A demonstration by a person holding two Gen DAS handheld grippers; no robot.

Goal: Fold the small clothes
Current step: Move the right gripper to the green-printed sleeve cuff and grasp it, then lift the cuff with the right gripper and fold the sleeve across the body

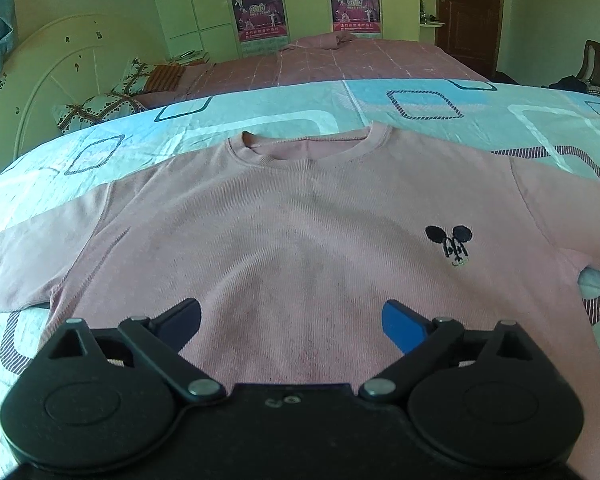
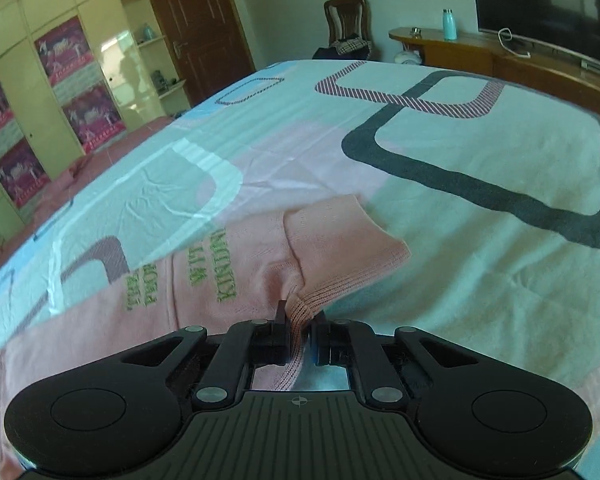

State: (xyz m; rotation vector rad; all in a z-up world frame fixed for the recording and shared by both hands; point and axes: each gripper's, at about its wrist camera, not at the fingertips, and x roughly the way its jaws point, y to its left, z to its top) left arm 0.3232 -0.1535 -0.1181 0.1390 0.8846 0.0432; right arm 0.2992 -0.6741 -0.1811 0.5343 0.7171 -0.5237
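A small pink T-shirt (image 1: 300, 220) lies flat and face up on the bed, collar far from me, with a black mouse emblem (image 1: 450, 245) on the right chest. My left gripper (image 1: 291, 320) is open and empty, hovering just above the shirt's lower middle. In the right wrist view my right gripper (image 2: 300, 320) is shut on the stitched hem of a pink sleeve (image 2: 340, 248), which is bunched and lifted between the fingers. Green lettering (image 2: 216, 268) shows on the pink cloth beside the sleeve.
The shirt rests on a light blue and pink bedsheet (image 1: 440, 108) with rounded-square patterns. Another bed with a pink cover (image 1: 340, 60) and wardrobes stand behind. A chair (image 2: 346, 24), a wooden TV bench (image 2: 460, 48) and a door (image 2: 196, 20) lie beyond the bed.
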